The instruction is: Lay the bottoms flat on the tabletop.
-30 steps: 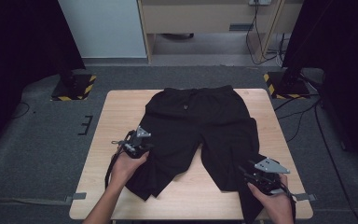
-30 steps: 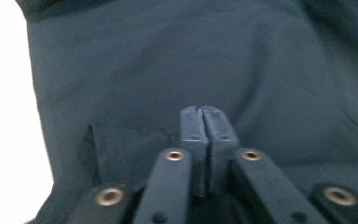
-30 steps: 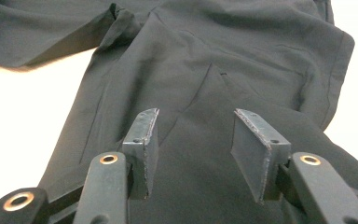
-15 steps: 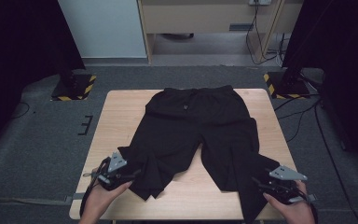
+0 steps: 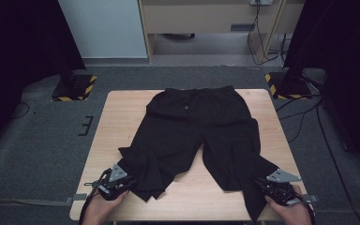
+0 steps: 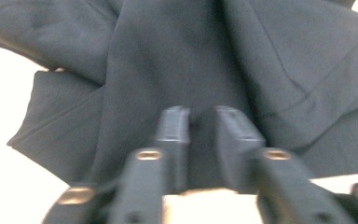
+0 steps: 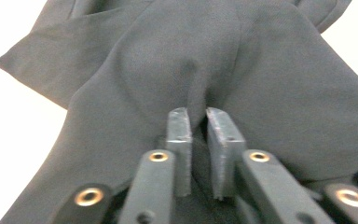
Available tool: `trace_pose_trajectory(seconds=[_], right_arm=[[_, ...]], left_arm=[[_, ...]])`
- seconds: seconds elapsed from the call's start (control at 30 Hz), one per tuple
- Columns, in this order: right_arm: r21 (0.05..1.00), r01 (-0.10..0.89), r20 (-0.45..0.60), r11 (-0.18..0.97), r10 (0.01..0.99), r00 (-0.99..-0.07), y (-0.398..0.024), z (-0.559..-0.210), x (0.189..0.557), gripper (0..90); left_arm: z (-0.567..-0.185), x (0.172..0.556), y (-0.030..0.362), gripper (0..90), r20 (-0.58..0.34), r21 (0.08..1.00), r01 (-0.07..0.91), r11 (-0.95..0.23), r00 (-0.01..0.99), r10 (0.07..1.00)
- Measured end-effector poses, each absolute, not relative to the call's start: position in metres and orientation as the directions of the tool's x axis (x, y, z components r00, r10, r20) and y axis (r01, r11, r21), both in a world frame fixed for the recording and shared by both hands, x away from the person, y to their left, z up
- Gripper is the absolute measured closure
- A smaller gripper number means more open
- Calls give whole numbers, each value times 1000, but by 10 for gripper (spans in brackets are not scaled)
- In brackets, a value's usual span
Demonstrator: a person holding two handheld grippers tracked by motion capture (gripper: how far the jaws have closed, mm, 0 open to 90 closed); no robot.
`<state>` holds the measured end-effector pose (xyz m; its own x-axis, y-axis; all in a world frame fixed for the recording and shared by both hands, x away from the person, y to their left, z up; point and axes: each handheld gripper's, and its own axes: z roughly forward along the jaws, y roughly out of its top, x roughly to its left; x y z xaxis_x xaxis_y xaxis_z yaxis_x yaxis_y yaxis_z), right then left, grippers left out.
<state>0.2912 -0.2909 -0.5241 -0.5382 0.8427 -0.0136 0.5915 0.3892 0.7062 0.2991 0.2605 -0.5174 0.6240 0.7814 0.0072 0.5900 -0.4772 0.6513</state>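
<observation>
High view. Wooden table [image 5: 122,122], pale top, standing on grey carpet [image 5: 37,140]. Black trousers [image 5: 192,126] laid flat on the table, waistband toward the far edge, both legs running toward the person; the left leg is rumpled and folded over itself near its end, the right leg lies straighter and reaches the near edge. Left gripper [image 5: 122,183] at the near left corner, at the hem of the left leg, held by the left hand [image 5: 101,206]. Right gripper [image 5: 265,186] at the near right corner, at the hem of the right leg, held by the right hand [image 5: 288,211]. Grey three-cornered plates top both grippers. Two yellow-and-black striped stand bases [image 5: 75,88] on the floor beyond the far table corners; cables [image 5: 309,117] trail on the carpet at right.

Left gripper view. Left gripper [image 6: 200,122] with jaws drawn close, a fold of the trousers [image 6: 177,56] caught between them; picture blurred. Cloth creased in broad folds, bright table surface at the left and upper right.

Right gripper view. Right gripper [image 7: 198,116] with jaws nearly together, pinching a raised ridge of the trousers [image 7: 242,70]; the fabric puckers upward from the pinch. Bright table surface at both sides.
</observation>
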Motion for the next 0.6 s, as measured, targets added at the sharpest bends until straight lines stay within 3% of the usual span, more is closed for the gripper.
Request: trace_pose_trajectory(seconds=[0.1,0.3,0.4,0.43,0.53,0.6], right_arm=[[697,605,6,386,840,-543,-297,-518,280,829],[684,610,-12,400,842,-539,-318,-507,244,810],[702,600,-3,383,844,-536,-321,-502,236,740],[717,591,4,369,846,-533,-320,-499,238,694],[753,560,11,346,844,-537,-307,-491,254,549],[769,540,4,342,842,-539,-296,-490,272,476]], left_arm=[[-517,296,265,890,-1,646,597,-476,624,781],[-515,297,270,898,-6,659,600,-454,607,795],[-512,297,272,897,-19,684,591,-428,601,799],[-512,297,271,873,-15,691,586,-422,596,803],[-514,300,269,626,3,715,572,-402,573,820],[-516,302,266,516,5,724,563,-399,574,819]])
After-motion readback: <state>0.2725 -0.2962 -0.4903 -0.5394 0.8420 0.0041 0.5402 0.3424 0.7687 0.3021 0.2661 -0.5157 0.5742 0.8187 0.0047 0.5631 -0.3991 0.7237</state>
